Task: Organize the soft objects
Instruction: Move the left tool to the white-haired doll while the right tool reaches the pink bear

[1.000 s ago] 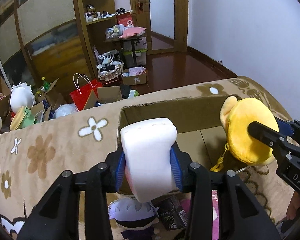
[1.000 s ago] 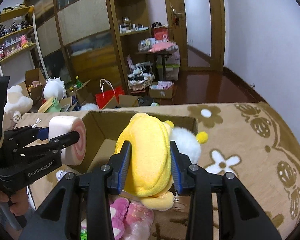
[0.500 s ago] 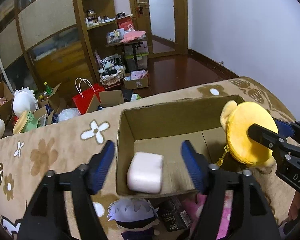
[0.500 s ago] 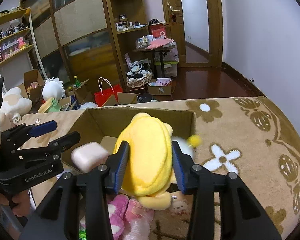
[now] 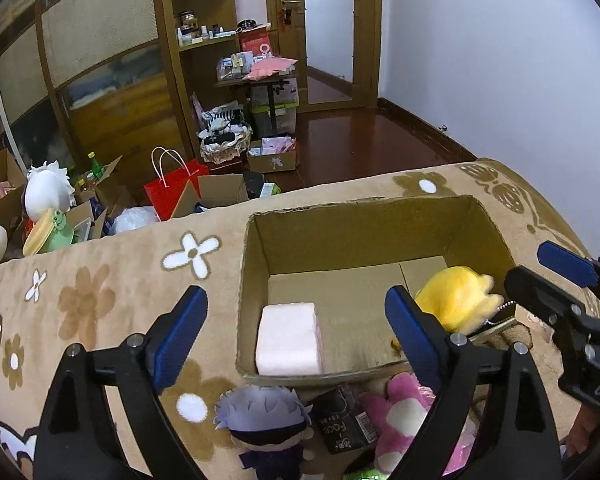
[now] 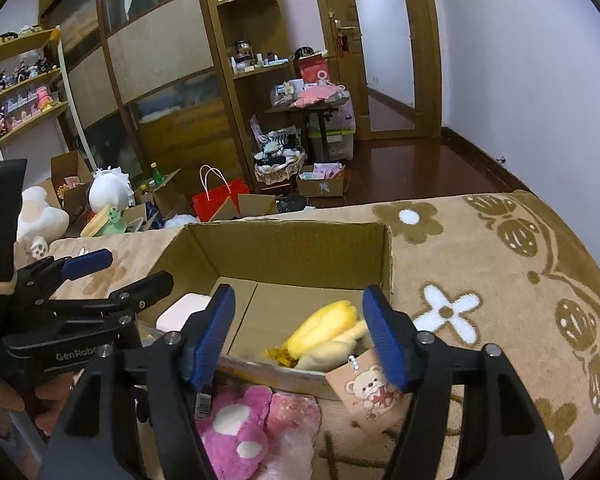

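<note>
Two grippers, left (image 5: 296, 328) and right (image 6: 298, 328), hover wide-jawed, empty, at lower frame; box (image 5: 364, 216) holds white block (image 5: 289, 339), yellow plush (image 5: 454, 298).

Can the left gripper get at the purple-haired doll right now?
Probably yes. The left gripper is open and empty, and the purple-haired doll lies uncovered on the blanket in front of the box.

The open brown cardboard box (image 5: 364, 240) had bare floor between the pale pink foam block (image 5: 289, 339) at its left and the yellow plush toy (image 5: 454, 300) at its right; its walls hemmed the sides.
</note>
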`<state>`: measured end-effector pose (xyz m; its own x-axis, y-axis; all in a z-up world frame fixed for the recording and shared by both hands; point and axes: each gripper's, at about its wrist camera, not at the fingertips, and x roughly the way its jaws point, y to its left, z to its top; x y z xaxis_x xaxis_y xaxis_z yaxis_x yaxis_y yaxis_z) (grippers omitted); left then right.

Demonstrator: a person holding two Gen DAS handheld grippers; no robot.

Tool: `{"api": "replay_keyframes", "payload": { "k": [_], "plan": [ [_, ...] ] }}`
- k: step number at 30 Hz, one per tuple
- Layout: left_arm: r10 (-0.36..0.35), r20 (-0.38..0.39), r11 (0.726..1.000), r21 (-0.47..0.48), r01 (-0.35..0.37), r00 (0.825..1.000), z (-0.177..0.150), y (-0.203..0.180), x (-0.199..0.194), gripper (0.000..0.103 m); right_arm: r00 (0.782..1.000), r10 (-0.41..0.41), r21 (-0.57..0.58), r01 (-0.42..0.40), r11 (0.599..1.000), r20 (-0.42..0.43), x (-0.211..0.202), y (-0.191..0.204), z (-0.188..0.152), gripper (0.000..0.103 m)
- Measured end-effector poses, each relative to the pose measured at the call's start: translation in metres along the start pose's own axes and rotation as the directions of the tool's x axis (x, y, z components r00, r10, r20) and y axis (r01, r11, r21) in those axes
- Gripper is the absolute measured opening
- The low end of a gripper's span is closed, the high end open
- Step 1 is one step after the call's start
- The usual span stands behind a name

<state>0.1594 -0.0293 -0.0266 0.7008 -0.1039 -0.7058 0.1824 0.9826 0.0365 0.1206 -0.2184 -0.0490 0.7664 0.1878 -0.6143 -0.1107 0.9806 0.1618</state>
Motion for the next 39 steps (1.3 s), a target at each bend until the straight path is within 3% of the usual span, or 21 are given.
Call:
{"api": "replay_keyframes", "payload": {
  "k": [4,10,15,22,25,39],
  "plan": [
    [0.004,0.002,1.000,0.011,-0.004,1.000,-0.002,0.002,-0.011,0.095,1.000,0.009,0.017,-0.009,1.000,0.009,-0.009,0.004,-0.002,0.089],
    [0.011,0.007,1.000,0.020,-0.011,1.000,-0.008,0.004,-0.025,0.098,1.000,0.017,0.042,-0.018,0.999,0.015,-0.019,0.006,-0.009,0.103],
    [0.016,0.000,1.000,0.021,-0.016,1.000,-0.015,0.008,-0.037,0.099,1.000,0.011,0.027,-0.011,1.000,0.009,-0.026,0.012,-0.016,0.103],
    [0.041,-0.075,0.999,0.030,-0.039,0.996,-0.024,0.014,-0.044,0.099,1.000,0.011,0.002,-0.011,1.000,-0.012,-0.035,0.022,-0.026,0.103],
    [0.065,-0.122,0.998,0.023,-0.063,0.990,-0.029,0.021,-0.041,0.099,0.999,0.020,-0.002,-0.020,1.000,-0.030,-0.036,0.026,-0.032,0.103],
    [0.039,-0.292,0.997,-0.053,-0.057,0.956,-0.046,0.040,-0.002,0.099,0.989,0.012,-0.022,-0.016,1.000,-0.145,-0.007,0.035,-0.063,0.103]
  ]
}}
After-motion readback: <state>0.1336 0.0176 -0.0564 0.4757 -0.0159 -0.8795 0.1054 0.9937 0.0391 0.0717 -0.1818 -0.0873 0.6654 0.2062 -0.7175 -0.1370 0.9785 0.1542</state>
